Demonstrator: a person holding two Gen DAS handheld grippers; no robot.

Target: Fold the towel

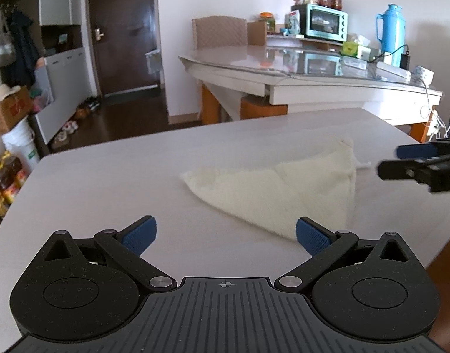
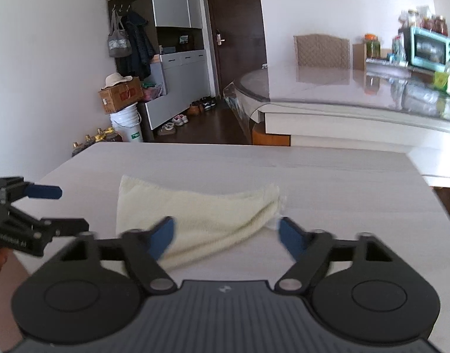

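The cream towel [image 1: 283, 185] lies on the pale surface [image 1: 107, 182], already doubled into a loose wedge rather than spread flat. From the left tool [image 1: 226, 234] it sits ahead and to the right, its near point just beside the right-hand pad; from the right tool [image 2: 226, 236] it lies straight ahead, its long axis running crosswise, with the near edge between the spread fingers. Both tools stand wide open and hold nothing (the right one shows motion blur). The right tool looks the nearer and better lined up, so the next fold probably starts from its side, likely with a pinch on the bunched right end [image 2: 269, 203], where a small tag sticks out.
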